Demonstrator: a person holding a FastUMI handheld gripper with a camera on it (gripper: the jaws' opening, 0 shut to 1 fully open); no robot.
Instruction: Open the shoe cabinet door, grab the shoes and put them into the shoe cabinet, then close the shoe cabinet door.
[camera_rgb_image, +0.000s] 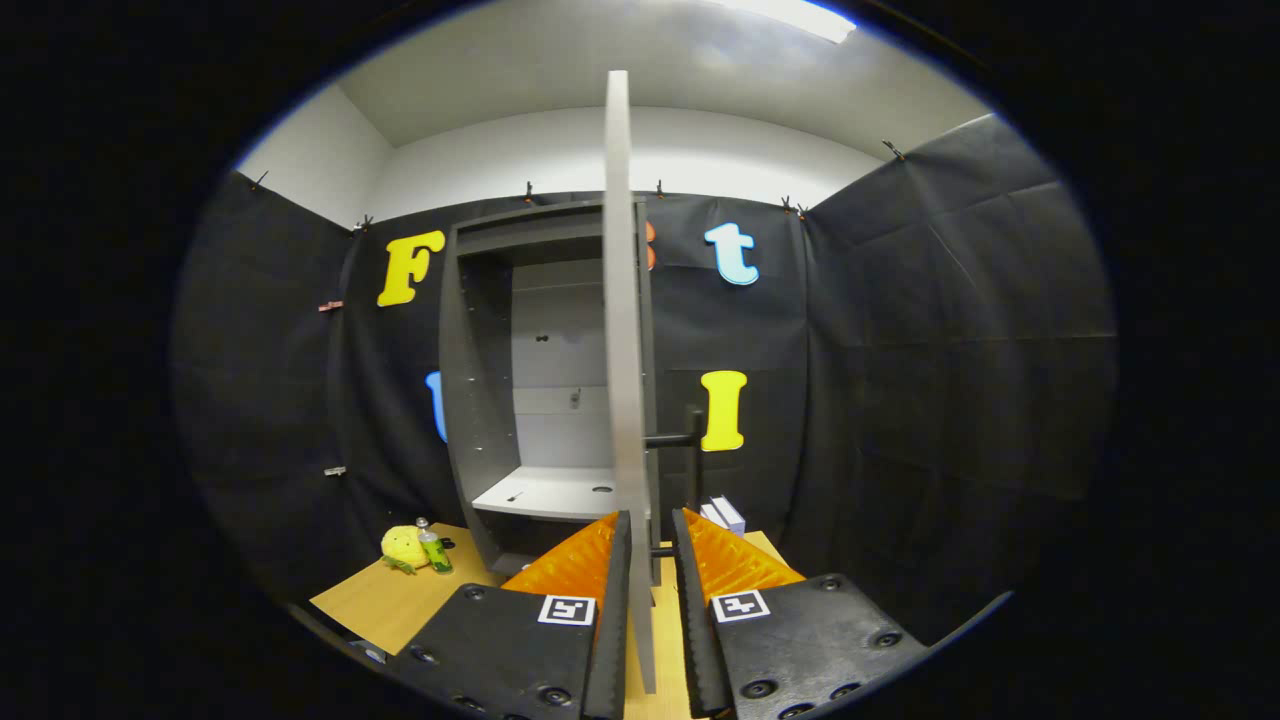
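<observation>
We see the gripper (651, 530) fingers parted, astride the open cabinet door (622, 300) edge; pad contact we cannot tell

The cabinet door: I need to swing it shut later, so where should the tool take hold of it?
Grip the dark bar handle on the cabinet door from the front; it stands off the panel. The tool now straddles the door's edge.

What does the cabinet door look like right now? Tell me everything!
The door is a thin, flat grey board, seen edge-on and standing upright. It is swung wide open from the cabinet, sticking out toward the tongs. A dark bar handle juts from its right face. Its edge sits between the two fingers; whether they press it is unclear.
</observation>
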